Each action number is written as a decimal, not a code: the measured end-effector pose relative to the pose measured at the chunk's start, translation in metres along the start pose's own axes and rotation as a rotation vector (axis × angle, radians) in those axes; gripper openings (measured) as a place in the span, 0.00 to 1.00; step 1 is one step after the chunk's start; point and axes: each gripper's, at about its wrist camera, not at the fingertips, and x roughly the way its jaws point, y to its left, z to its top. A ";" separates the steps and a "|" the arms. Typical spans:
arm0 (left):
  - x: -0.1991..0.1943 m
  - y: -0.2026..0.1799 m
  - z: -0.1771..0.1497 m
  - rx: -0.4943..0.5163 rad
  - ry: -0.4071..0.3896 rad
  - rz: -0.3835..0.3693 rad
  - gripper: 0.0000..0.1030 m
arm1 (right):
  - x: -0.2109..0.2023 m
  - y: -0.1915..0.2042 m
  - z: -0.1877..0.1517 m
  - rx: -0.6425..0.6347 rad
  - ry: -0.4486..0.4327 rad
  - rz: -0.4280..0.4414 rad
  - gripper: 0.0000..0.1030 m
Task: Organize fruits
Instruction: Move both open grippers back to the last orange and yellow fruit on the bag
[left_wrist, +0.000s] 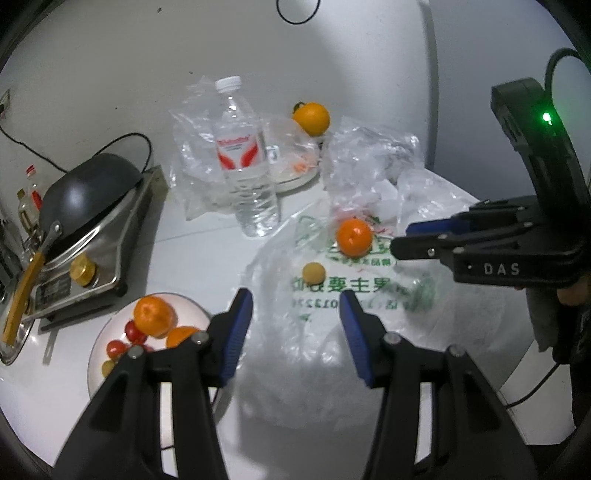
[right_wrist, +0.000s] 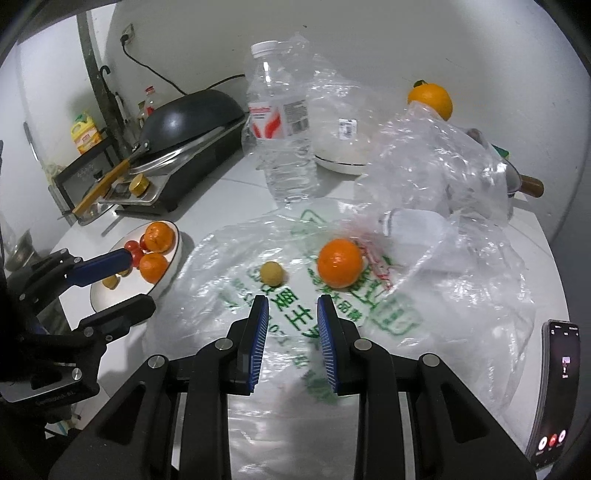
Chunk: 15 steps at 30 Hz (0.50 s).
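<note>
Right gripper (right_wrist: 291, 314), jaws drawn nearly together and empty, hangs over printed bag (right_wrist: 295, 332); orange (right_wrist: 340, 263) and small yellow fruit (right_wrist: 272, 273) lie just ahead

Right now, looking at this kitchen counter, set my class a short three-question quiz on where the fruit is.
1. True or false: the plate holds two oranges and some red tomatoes.
2. What lies on the printed plastic bag beside the loose orange? A a small yellow fruit; B a pan; C a bottle cap.
3. Fill in: ___ oranges are not on that plate.
Key: 1 true. 2 A. 3 two: the loose orange on the bag and the far orange at the back.
</note>
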 end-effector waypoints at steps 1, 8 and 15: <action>0.003 -0.002 0.001 0.002 0.004 -0.001 0.49 | 0.000 -0.004 0.000 0.003 0.000 0.001 0.28; 0.025 -0.017 0.011 0.032 0.026 -0.004 0.49 | 0.006 -0.023 -0.001 0.018 0.005 0.007 0.28; 0.050 -0.024 0.018 0.043 0.056 -0.002 0.49 | 0.011 -0.039 0.004 0.024 0.001 0.019 0.28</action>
